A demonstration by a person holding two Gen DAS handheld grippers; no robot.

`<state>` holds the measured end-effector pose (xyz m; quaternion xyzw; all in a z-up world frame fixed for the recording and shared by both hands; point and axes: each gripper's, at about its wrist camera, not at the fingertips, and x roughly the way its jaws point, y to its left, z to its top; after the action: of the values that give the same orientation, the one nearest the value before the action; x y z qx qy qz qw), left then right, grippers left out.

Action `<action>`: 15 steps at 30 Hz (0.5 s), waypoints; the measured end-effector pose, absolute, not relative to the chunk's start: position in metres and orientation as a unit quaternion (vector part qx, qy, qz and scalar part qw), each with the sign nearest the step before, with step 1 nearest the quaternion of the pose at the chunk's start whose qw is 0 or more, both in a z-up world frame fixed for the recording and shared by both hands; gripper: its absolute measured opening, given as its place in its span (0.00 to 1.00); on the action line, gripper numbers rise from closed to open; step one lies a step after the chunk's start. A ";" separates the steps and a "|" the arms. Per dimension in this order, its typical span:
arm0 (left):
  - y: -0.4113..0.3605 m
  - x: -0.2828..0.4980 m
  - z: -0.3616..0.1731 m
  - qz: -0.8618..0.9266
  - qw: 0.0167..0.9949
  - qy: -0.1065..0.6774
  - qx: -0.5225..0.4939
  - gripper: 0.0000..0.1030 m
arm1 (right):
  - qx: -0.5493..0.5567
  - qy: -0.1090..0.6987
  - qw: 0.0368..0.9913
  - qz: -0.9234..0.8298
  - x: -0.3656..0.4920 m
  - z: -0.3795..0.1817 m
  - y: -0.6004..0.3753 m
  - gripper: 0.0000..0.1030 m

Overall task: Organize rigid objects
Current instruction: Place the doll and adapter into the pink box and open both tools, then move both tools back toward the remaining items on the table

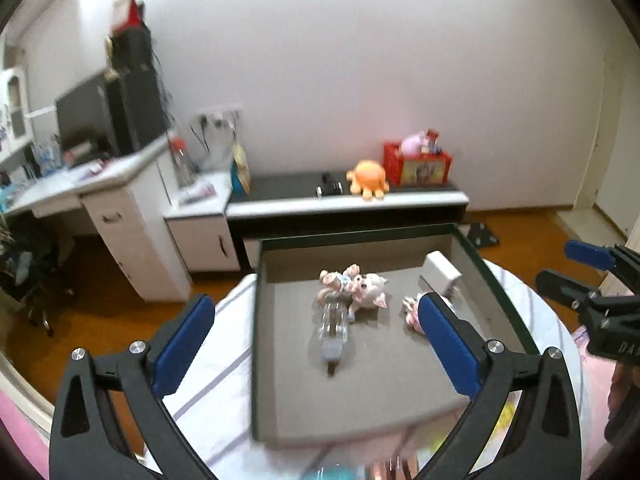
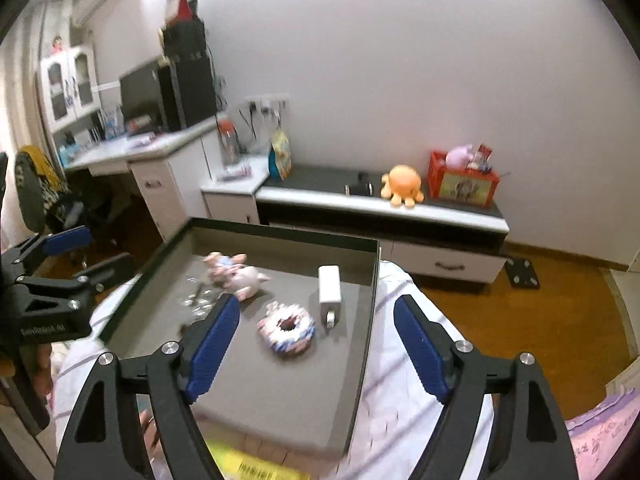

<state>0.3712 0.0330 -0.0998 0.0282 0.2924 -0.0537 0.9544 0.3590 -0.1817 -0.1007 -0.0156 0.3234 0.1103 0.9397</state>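
A grey tray [image 1: 360, 392] with a dark rim lies on a white striped cloth. In it lie a pink pig figurine [image 1: 360, 286], a clear bottle [image 1: 334, 328], a white charger block [image 1: 440, 272] and a sprinkled donut toy [image 2: 286, 330]. In the left wrist view the donut is half hidden behind a finger. My left gripper [image 1: 316, 300] hovers open over the tray's near left side, with nothing between its blue pads. My right gripper [image 2: 316, 302] stands open above the tray's [image 2: 280, 392] right rim and holds nothing. The pig [image 2: 240, 274] and the charger [image 2: 330, 288] lie beyond it.
Behind the tray runs a low cabinet [image 1: 344, 202] with an orange octopus toy [image 1: 368, 178] and a red crate [image 1: 416, 164]. A white desk [image 1: 80, 188] with a monitor stands at the left. Wooden floor surrounds the table. Something yellow [image 2: 256, 464] lies at the near edge.
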 end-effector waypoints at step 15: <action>0.047 0.171 -0.114 -0.021 0.979 0.202 -0.004 1.00 | 0.000 0.211 0.975 0.064 0.152 -0.109 -0.183 1.00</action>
<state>0.1711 0.0472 -0.1135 -0.0036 0.2018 -0.0205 0.9792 0.1516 -0.1834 -0.1095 0.0005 0.2106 0.0643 0.9755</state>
